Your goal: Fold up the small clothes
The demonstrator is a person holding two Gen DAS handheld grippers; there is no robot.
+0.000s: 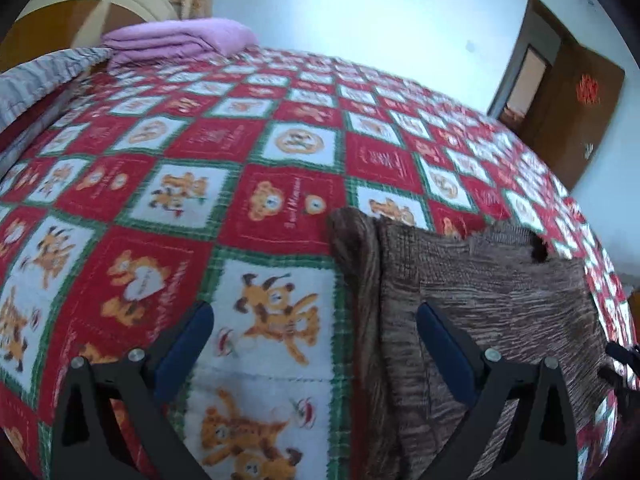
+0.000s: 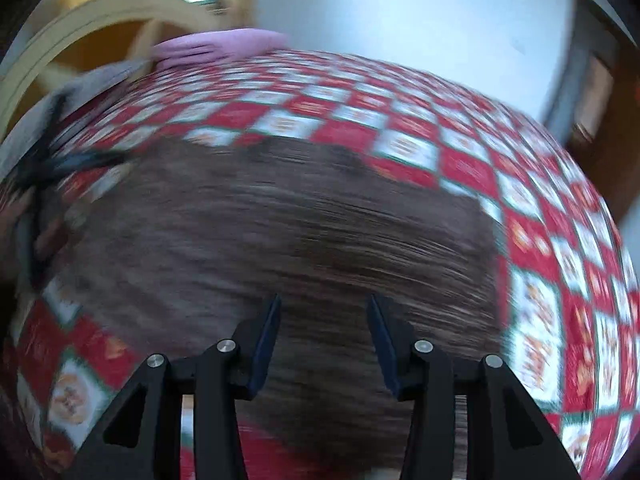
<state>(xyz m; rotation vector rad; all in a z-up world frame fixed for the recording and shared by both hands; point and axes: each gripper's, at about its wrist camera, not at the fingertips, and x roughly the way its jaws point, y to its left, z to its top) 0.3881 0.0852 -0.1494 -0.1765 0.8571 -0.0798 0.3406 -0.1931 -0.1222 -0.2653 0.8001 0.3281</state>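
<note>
A brown knitted garment (image 1: 480, 300) lies flat on the red, white and green patterned bedspread (image 1: 240, 168), with one side folded in along its left edge. My left gripper (image 1: 316, 316) is open and empty, straddling that left edge just above it. In the blurred right wrist view the garment (image 2: 280, 232) fills the middle. My right gripper (image 2: 324, 304) is open and empty above the garment's near part. The left gripper (image 2: 52, 172) shows as a dark blur at the left of the right wrist view.
A folded purple blanket (image 1: 180, 36) and a grey striped cover (image 1: 40, 76) lie at the far end by the wooden headboard (image 1: 68, 20). A brown door (image 1: 568, 92) stands in the pale wall to the right. The bedspread (image 2: 560, 280) extends right of the garment.
</note>
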